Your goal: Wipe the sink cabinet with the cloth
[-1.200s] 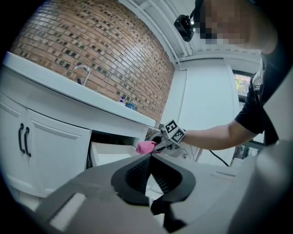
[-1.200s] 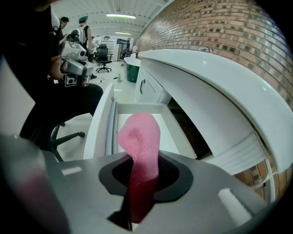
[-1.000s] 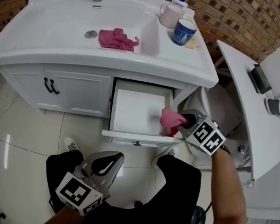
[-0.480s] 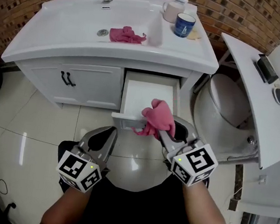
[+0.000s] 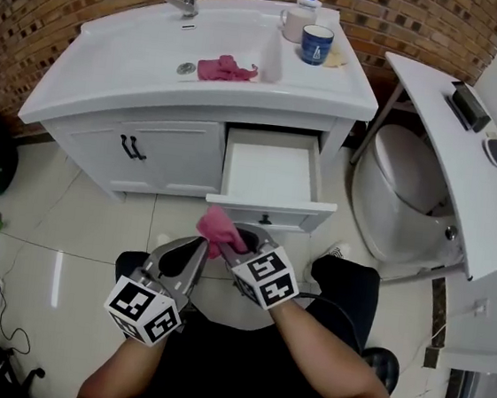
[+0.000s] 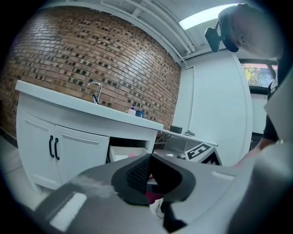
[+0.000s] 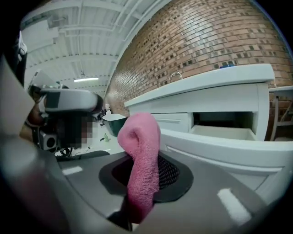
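Now right hand-held gripper clamps pink cloth just before the open drawer.
Left hand-held gripper closed, empty; best to press cloth flat along drawer front.

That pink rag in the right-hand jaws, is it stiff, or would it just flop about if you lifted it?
Probably floppy: the pink cloth folds over itself above the right gripper, whose jaws pinch it. Likely light, since that small pinch holds it up. Its nubbly weave suggests it grips rather than slips.
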